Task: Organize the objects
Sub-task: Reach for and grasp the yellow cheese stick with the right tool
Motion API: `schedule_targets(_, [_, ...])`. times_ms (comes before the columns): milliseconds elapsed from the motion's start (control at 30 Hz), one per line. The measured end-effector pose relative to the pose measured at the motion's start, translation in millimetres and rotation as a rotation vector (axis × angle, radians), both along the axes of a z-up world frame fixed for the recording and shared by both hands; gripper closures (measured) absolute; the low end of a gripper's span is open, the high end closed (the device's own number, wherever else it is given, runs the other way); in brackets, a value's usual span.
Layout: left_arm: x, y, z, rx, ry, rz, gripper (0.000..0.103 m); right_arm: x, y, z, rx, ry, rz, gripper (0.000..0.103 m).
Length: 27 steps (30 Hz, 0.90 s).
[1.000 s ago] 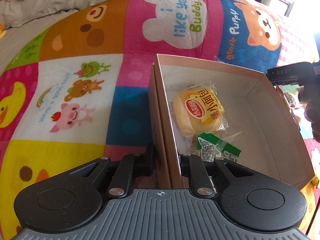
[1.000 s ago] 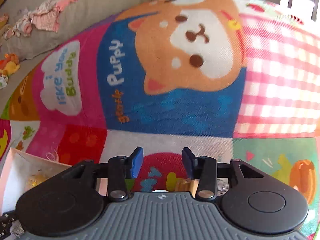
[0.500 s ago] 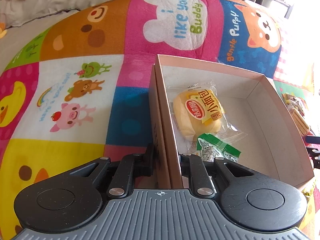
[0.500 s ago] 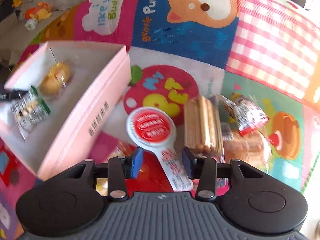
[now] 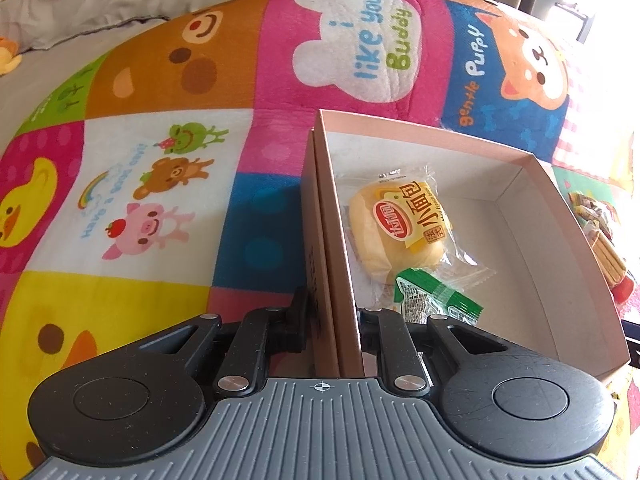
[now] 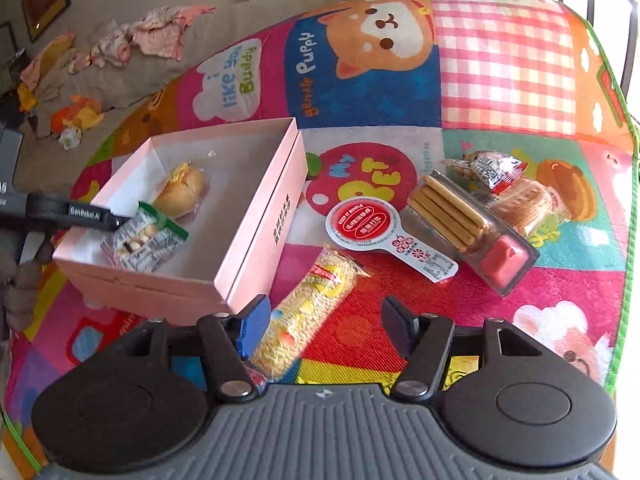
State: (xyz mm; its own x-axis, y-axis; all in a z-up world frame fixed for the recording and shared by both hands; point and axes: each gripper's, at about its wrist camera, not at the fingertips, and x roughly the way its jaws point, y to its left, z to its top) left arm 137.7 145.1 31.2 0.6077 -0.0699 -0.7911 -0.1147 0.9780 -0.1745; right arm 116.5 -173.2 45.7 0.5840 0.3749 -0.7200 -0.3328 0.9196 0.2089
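The left gripper (image 5: 330,320) is clamped on the near wall of the pink box (image 5: 516,184), 1 finger outside the wall and 1 inside. Just past the inner finger lies a green and white snack packet (image 5: 434,300), its near end hidden behind the gripper body, and beyond it a wrapped bun (image 5: 396,224) whose label carries red and yellow Chinese characters. The right gripper (image 6: 322,326) hangs with its jaws spread wide and nothing between them, above the near end of a long yellow snack bar (image 6: 310,304) that lies on the mat beside the box's right wall; the bar's lower end is cut off by the gripper body. Farther out sit a round red and white tag (image 6: 362,222) reading "KEEP IT SIMPLE", a clear tray of biscuit sticks (image 6: 460,216) with a pink dip cup, and a small red and white wrapper (image 6: 494,170) on top of another biscuit pack whose print is too small to read. The playmat (image 6: 504,64) under everything shows "gentle Puppy", "i like you Buddy" and "My PET". From the right wrist view, the arm of the left gripper reads "GenRobot.AI".
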Motion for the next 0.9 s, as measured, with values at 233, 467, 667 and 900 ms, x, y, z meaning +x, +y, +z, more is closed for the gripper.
schedule_targets(233, [0,1,0,-0.003,0.000,-0.004,0.086,7,1,-19,-0.015,0.093,0.024,0.052])
schedule_targets(467, [-1,2,-1,-0.011,-0.010,0.000,0.085,-46,-24,-5,-0.244,-0.014,0.028,0.052])
schedule_targets(667, [-2,1,-2,-0.005,-0.014,-0.003,0.085,-77,-63,23,-0.169,-0.108,-0.107,0.032])
schedule_targets(900, [-2,0,-1,-0.001,-0.012,-0.006,0.085,-49,-84,-10,-0.078,0.048,-0.251,0.048])
